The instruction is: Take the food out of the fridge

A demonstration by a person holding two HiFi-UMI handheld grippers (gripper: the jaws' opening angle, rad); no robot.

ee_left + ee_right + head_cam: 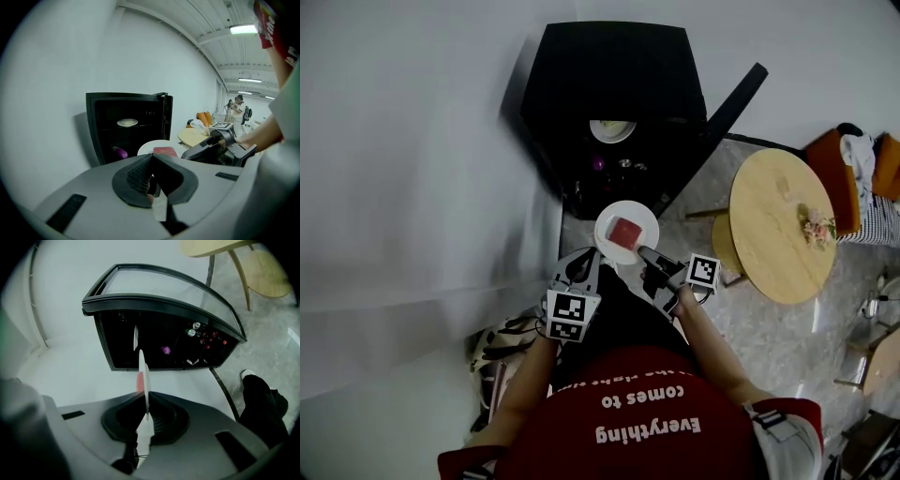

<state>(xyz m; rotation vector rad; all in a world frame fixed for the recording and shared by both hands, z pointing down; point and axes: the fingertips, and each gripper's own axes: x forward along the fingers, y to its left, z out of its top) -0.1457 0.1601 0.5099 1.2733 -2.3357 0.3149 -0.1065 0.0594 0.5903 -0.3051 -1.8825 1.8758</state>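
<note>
plate [626, 208] rim clamped, (apparently) clear of fridge [609, 66]

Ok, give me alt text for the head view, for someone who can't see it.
Seen from above, a person's right gripper grips the rim of a white plate carrying a red slab of food, in front of an open black fridge. The left gripper is alongside, empty. A round wooden table stands to the right.
</note>
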